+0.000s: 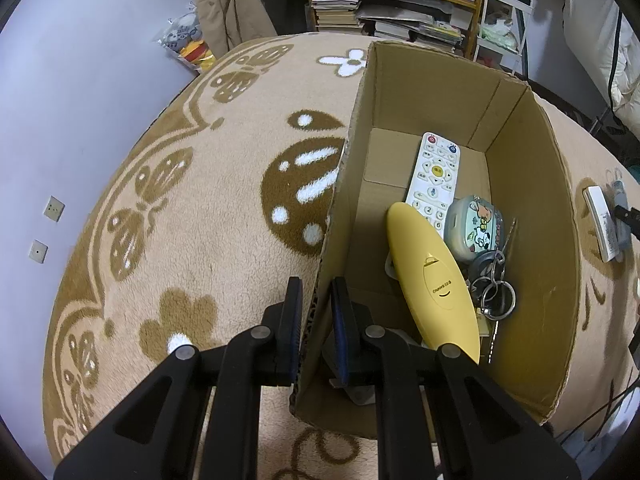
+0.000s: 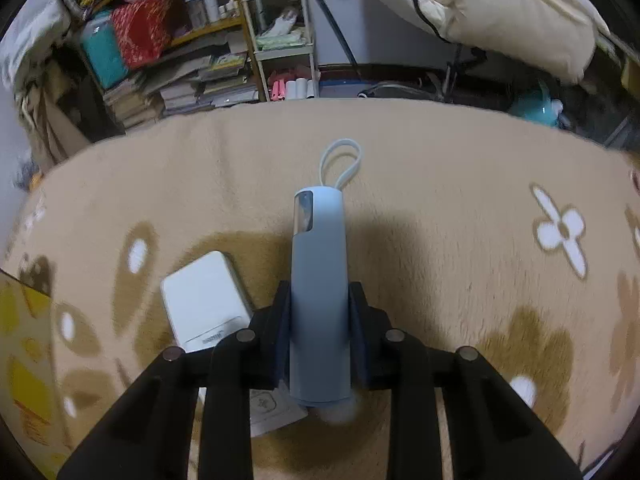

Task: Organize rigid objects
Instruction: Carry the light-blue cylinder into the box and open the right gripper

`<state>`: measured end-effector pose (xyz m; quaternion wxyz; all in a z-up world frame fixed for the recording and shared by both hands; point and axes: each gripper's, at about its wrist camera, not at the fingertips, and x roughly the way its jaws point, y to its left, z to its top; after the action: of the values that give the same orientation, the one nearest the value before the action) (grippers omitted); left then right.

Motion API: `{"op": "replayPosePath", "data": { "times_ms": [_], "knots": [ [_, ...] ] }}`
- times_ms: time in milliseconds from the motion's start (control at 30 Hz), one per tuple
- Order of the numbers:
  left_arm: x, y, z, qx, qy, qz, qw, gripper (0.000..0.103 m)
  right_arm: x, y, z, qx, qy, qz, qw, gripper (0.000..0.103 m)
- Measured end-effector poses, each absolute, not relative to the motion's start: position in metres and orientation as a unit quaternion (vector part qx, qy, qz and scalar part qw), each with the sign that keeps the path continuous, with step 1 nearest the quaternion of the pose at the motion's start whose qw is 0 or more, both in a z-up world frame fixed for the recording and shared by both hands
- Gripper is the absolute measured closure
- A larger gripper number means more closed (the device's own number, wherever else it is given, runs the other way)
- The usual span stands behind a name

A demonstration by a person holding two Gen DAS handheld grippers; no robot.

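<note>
Left claw (image 1: 316, 312) pinches the near wall of the corrugated cardboard box (image 1: 532, 208), steadying it. Right claw (image 2: 319, 320), pads against its sides, grips the smooth blue-grey cylinder (image 2: 318, 300) on the plush blanket (image 2: 440, 200), right of the box. Beside the cylinder, nearer the box: a glossy white slab (image 2: 206, 300). Risk: the rounded, slick body may slip or swing in the grip when lifted.

2 remotes (image 1: 434, 174), 1 box (image 1: 532, 216)
</note>
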<state>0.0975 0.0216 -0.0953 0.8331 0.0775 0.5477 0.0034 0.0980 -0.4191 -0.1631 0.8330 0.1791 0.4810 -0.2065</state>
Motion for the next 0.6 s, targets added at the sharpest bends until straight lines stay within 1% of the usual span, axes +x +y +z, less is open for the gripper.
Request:
{"op": "replayPosePath", "data": {
  "times_ms": [267, 500, 600],
  "knots": [
    [0.098, 0.022, -0.095, 0.078, 0.548, 0.003, 0.833, 0.090, 0.085, -0.398, -0.119, 0.212, 0.423, -0.172, 0.864, 0.074],
    [0.097, 0.020, -0.096, 0.087, 0.545, 0.007, 0.834, 0.089, 0.089, -0.354, -0.071, 0.225, 0.371, -0.089, 0.897, 0.074],
    [0.096, 0.020, -0.096, 0.087, 0.545, 0.007, 0.834, 0.090, 0.090, -0.326, -0.053, 0.209, 0.357, -0.056, 0.909, 0.074]
  ]
}}
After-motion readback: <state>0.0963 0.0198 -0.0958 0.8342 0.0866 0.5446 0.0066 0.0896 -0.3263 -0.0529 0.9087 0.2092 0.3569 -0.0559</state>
